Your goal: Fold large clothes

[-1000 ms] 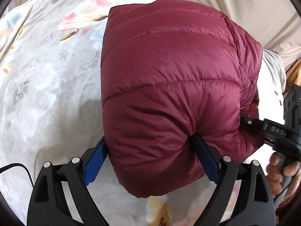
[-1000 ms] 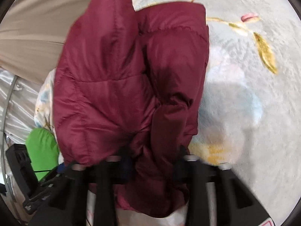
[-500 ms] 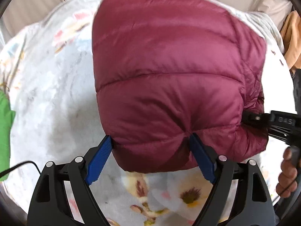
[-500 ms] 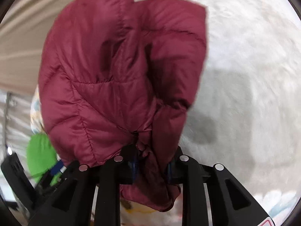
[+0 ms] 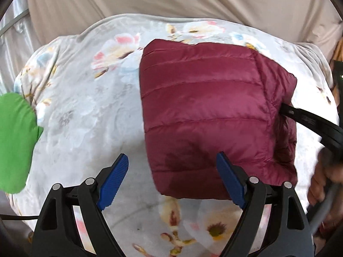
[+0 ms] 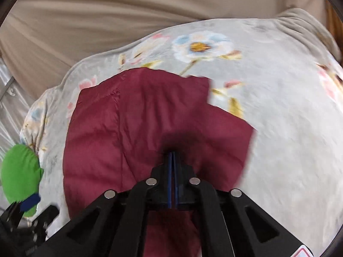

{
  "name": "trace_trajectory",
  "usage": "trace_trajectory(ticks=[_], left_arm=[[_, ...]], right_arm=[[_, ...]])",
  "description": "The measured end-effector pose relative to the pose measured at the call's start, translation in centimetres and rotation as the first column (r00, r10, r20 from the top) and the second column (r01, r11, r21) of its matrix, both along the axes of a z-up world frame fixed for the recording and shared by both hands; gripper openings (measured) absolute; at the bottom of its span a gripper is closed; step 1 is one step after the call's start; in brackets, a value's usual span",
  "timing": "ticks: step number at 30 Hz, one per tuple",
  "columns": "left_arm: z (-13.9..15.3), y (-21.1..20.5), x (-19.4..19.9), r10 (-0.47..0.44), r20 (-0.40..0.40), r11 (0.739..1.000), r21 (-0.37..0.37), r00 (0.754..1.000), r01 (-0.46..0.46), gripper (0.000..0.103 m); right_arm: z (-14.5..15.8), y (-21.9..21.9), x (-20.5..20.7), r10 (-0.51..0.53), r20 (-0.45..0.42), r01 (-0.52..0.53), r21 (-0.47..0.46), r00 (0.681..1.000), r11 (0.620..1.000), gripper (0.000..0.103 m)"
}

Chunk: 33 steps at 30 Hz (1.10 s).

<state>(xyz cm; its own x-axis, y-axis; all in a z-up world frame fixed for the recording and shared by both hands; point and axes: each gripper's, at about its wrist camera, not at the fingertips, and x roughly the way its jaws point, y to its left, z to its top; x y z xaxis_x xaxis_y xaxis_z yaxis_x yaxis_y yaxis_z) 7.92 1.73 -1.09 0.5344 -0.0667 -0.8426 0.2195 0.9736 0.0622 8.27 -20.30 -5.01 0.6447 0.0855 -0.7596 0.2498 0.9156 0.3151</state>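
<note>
The left gripper [image 5: 171,177] hung with its blue pads spread wide, clear of the folded maroon puffer jacket [image 5: 205,115] lying near the middle of the floral blanket [image 5: 85,107]. The right gripper [image 6: 172,156] had just snapped its fingers together, empty, above the jacket. A green cushion [image 5: 15,141] sat at the blanket's left edge, beige curtain [image 6: 128,21] beyond. No readable writing.
</note>
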Motion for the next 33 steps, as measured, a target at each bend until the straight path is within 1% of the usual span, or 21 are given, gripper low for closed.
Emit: trace_trajectory(ticks=[3, 5, 6, 8, 9, 10, 12, 14, 15, 18, 20, 21, 22, 23, 24, 25, 26, 28, 29, 32, 33], left_arm=[[-0.2, 0.9, 0.4, 0.028, -0.031, 1.0, -0.012, 0.999, -0.028, 0.081], [-0.4, 2.1, 0.6, 0.046, -0.043, 0.998, -0.029, 0.998, -0.047, 0.081], [-0.4, 2.7, 0.6, 0.051, -0.041, 0.998, -0.035, 0.998, -0.053, 0.081], [-0.5, 4.2, 0.6, 0.055, -0.042, 0.996, -0.068, 0.998, -0.057, 0.081], [-0.7, 4.8, 0.6, 0.052, -0.049, 0.994, -0.088, 0.997, -0.056, 0.081], [-0.9, 5.6, 0.6, 0.052, -0.057, 0.992, -0.113, 0.997, -0.058, 0.081], [-1.0, 6.8, 0.7, 0.064, -0.063, 0.988, -0.139, 0.996, -0.073, 0.081], [-1.3, 7.3, 0.9, 0.076, -0.07, 0.984, -0.154, 0.995, -0.086, 0.081], [-1.4, 7.4, 1.0, 0.078, -0.073, 0.984, -0.155, 0.994, -0.089, 0.081], [-1.8, 7.1, 1.3, 0.067, -0.087, 0.985, -0.154, 0.994, -0.079, 0.081], [-1.8, 6.8, 1.3, 0.054, -0.094, 0.984, -0.164, 0.994, -0.069, 0.081], [-1.7, 6.6, 1.2, 0.046, -0.088, 0.984, -0.166, 0.995, -0.06, 0.081], [-1.5, 6.7, 1.1, 0.046, -0.08, 0.984, -0.167, 0.996, -0.059, 0.081], [-1.3, 6.7, 1.0, 0.05, -0.067, 0.983, -0.172, 0.996, -0.061, 0.081], [-1.0, 6.9, 0.9, 0.055, -0.056, 0.981, -0.182, 0.997, -0.065, 0.081], [-0.7, 7.3, 0.9, 0.064, -0.044, 0.978, -0.197, 0.997, -0.072, 0.081], [-0.3, 7.6, 0.9, 0.075, -0.036, 0.974, -0.209, 0.997, -0.081, 0.081], [0.3, 8.0, 1.1, 0.097, -0.02, 0.969, -0.227, 0.995, -0.099, 0.081], [0.3, 8.1, 1.3, 0.099, -0.023, 0.968, -0.23, 0.995, -0.102, 0.081], [0.2, 8.1, 1.9, 0.098, -0.044, 0.966, -0.234, 0.994, -0.106, 0.081], [0.1, 8.0, 2.0, 0.089, -0.045, 0.966, -0.24, 0.995, -0.097, 0.081]], right_arm=[[-2.9, 0.6, 5.4, 0.016, -0.103, -0.021, -0.049, 0.995, 0.999, 0.0], [-2.8, 0.9, 6.5, 0.008, -0.114, -0.017, -0.078, 0.993, 0.997, 0.0], [-2.3, 0.7, 6.2, 0.005, -0.106, -0.012, -0.065, 0.994, 0.998, 0.002], [-0.1, -0.3, 4.1, -0.027, -0.02, 0.028, 0.037, 0.999, 0.999, 0.011], [0.8, -1.3, 2.1, -0.075, 0.02, 0.073, 0.106, 0.997, 0.992, 0.034], [1.1, -2.1, 0.6, -0.109, 0.039, 0.102, 0.15, 0.993, 0.983, 0.053], [0.7, -3.6, -2.3, -0.168, 0.057, 0.148, 0.254, 0.984, 0.956, 0.054], [-1.6, -4.5, -3.8, -0.16, -0.001, 0.148, 0.382, 0.987, 0.912, 0.055], [-2.9, -4.6, -3.6, -0.145, -0.038, 0.147, 0.42, 0.989, 0.896, 0.056], [-5.2, -3.9, -1.4, -0.078, -0.099, 0.114, 0.443, 0.992, 0.889, 0.06], [-5.5, -3.0, 0.4, -0.044, -0.126, 0.093, 0.414, 0.991, 0.906, 0.033], [-4.9, -2.2, 1.6, -0.006, -0.116, 0.052, 0.396, 0.993, 0.917, 0.013], [-3.0, -0.8, 2.9, 0.032, -0.089, -0.001, 0.333, 0.996, 0.943, 0.009], [-1.0, 0.3, 3.6, 0.072, -0.045, -0.055, 0.3, 0.996, 0.952, 0.008], [1.3, 1.7, 3.8, 0.128, 0.029, -0.131, 0.303, 0.991, 0.944, 0.006], [4.4, 3.3, 4.1, 0.198, 0.142, -0.234, 0.321, 0.97, 0.918, 0.006], [7.8, 5.1, 4.4, 0.268, 0.249, -0.337, 0.299, 0.931, 0.892, 0.005], [10.9, 7.1, 4.9, 0.346, 0.342, -0.442, 0.257, 0.873, 0.86, 0.004], [10.9, 7.4, 5.4, 0.351, 0.338, -0.441, 0.243, 0.873, 0.864, 0.004], [5.6, 4.6, 6.0, 0.23, 0.179, -0.274, 0.289, 0.957, 0.917, 0.004], [3.3, 3.1, 4.9, 0.169, 0.118, -0.197, 0.298, 0.979, 0.934, 0.004]])
